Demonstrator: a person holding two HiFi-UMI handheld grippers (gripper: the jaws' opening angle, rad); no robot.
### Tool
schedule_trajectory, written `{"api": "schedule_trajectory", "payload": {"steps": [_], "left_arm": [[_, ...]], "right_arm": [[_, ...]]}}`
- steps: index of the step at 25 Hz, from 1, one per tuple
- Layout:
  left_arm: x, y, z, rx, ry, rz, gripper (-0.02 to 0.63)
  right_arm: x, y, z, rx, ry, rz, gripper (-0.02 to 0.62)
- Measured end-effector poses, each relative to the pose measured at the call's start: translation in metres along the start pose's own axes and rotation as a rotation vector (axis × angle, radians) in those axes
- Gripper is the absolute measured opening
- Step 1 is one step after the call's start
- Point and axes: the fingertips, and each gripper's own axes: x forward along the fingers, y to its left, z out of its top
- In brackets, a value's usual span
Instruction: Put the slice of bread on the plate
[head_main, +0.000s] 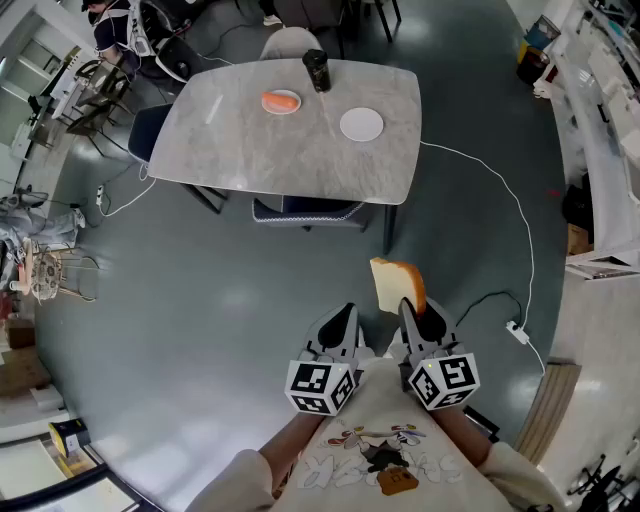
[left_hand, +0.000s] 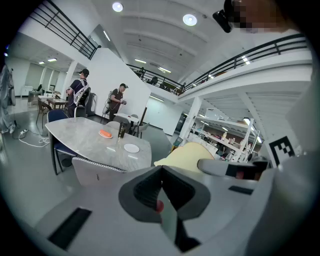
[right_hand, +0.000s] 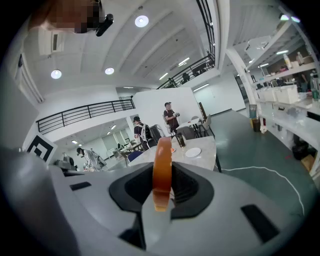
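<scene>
A slice of bread (head_main: 398, 285) with a brown crust stands upright in the air over the grey floor, and my right gripper (head_main: 409, 308) is shut on its lower end. The right gripper view shows the slice (right_hand: 162, 167) edge-on between the pads. Beside it to the left, my left gripper (head_main: 344, 314) is shut with nothing in it; in the left gripper view its pads (left_hand: 150, 187) meet and the bread (left_hand: 186, 155) shows to the right. Far ahead, an empty white plate (head_main: 361, 124) lies on the grey marble table (head_main: 290, 155).
Also on the table are a second plate with an orange item (head_main: 281, 101) and a dark cup (head_main: 317, 70). A chair (head_main: 305, 211) is tucked under its near edge. A white cable (head_main: 505, 195) runs over the floor to a power strip (head_main: 518, 332). Shelving lines the right wall.
</scene>
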Motion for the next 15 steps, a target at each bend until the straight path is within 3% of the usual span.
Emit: {"api": "schedule_trajectory", "payload": {"steps": [4,15], "left_arm": [[0.009,-0.013,-0.01,0.003,0.009,0.038,0.011],[0.005,-0.048,-0.032,-0.005,0.032,0.053,0.011]], "right_arm": [[-0.005,-0.009,-0.005,0.02,0.022,0.04,0.095],[-0.033,-0.021,-0.014,0.039,0.055,0.1,0.095]]}}
